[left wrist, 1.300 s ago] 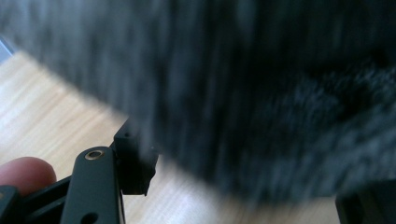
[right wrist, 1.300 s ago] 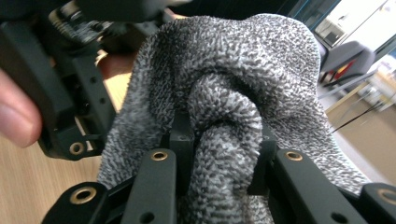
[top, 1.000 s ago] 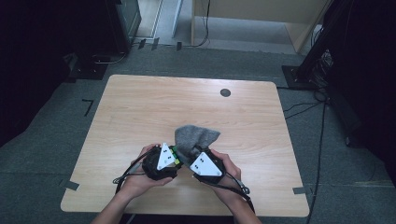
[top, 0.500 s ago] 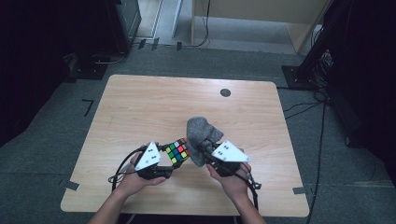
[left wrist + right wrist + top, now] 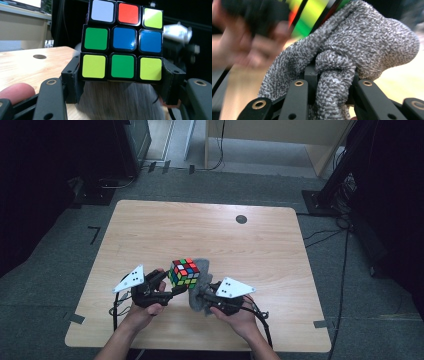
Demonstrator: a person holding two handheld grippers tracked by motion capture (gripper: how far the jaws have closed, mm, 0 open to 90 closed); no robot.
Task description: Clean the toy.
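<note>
A scrambled colour cube (image 5: 184,273) is lifted above the near middle of the wooden table (image 5: 165,235). My left gripper (image 5: 176,285) is shut on its lower part; in the left gripper view the jaws clamp the bottom row of the cube (image 5: 122,42) from both sides. A grey knitted cloth (image 5: 200,285) presses against the cube's right side. My right gripper (image 5: 204,295) is shut on a bunched fold of that cloth (image 5: 342,57). The cube (image 5: 312,15) shows blurred behind the cloth in the right gripper view.
A round dark grommet (image 5: 241,219) sits in the table's far right part. Cables (image 5: 260,325) trail from both grippers toward the near edge. Dark equipment and a pale cabinet stand on the floor beyond the table.
The left gripper has raised the cube and tilted it toward the middle. The right gripper has brought the cloth in against the cube's right side.
</note>
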